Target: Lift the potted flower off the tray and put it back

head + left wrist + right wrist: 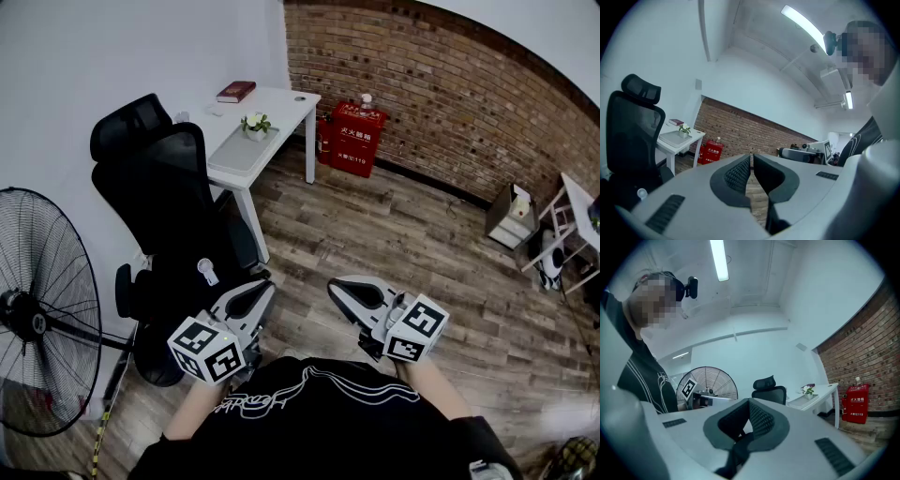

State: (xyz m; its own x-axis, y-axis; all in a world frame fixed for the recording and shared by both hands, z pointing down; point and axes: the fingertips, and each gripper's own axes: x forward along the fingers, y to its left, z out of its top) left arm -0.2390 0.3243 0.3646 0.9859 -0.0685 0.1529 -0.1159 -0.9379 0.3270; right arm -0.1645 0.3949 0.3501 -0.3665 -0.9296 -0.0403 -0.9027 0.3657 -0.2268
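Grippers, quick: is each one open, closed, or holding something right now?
Left gripper: closed, holding nothing.
Right gripper: closed, holding nothing.

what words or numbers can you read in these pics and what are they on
"灭火器箱": upper line on the red fire-extinguisher box.
"119": end of that box's lower line; the characters before it are blurred.
Script print on the person's black shirt: unreadable.
Red book on the white desk: cover text too small.
Marker cubes: square patterns only, no words.
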